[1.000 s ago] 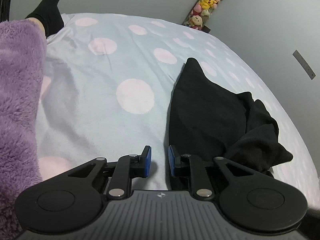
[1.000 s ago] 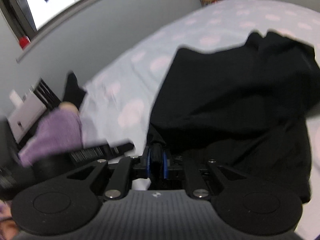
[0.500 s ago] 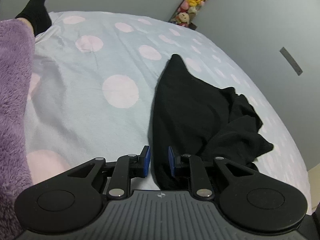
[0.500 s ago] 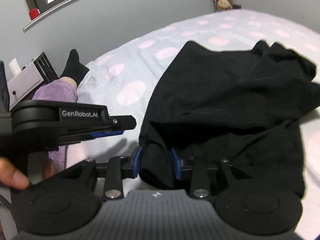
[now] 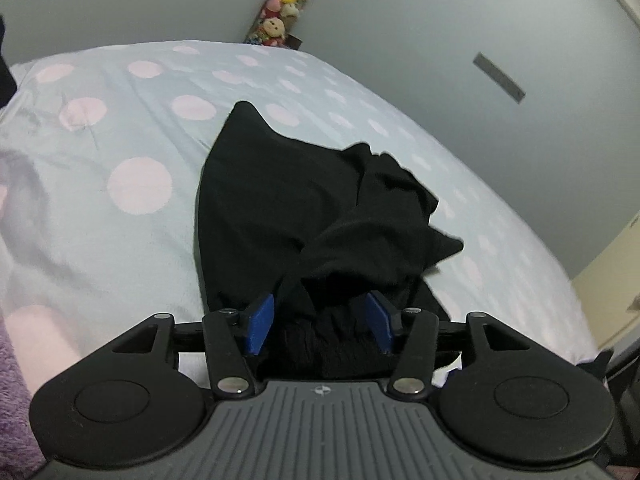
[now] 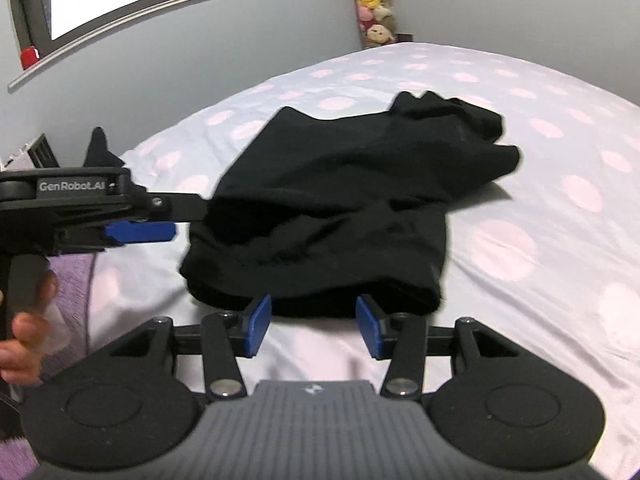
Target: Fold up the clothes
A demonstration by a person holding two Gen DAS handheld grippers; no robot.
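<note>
A black garment point(image 5: 280, 208) lies crumpled on the pale polka-dot bed sheet point(image 5: 120, 240). My left gripper point(image 5: 320, 320) is at its near edge and its jaws are opening. Bunched black cloth sits between the blue pads, which stand apart from it. In the right wrist view the same garment point(image 6: 340, 208) is spread across the sheet point(image 6: 520, 280), with the left gripper point(image 6: 184, 218) reaching in from the left to its edge. My right gripper point(image 6: 313, 320) is also opening; the garment's near hem lies just at its fingertips, with bare sheet between the pads.
Purple fleece point(image 5: 16, 420) covers the near left, beside a person's hand point(image 6: 20, 344) on the left gripper's handle. A foot in a black sock point(image 6: 98, 148) rests at the bed's far left. Plush toys point(image 6: 374, 8) hang in the far corner. Grey walls border the bed.
The right gripper was shut on the garment's edge, then let it go and drew back. The left gripper shifted right from bare sheet onto the garment's edge and spread its jaws wide.
</note>
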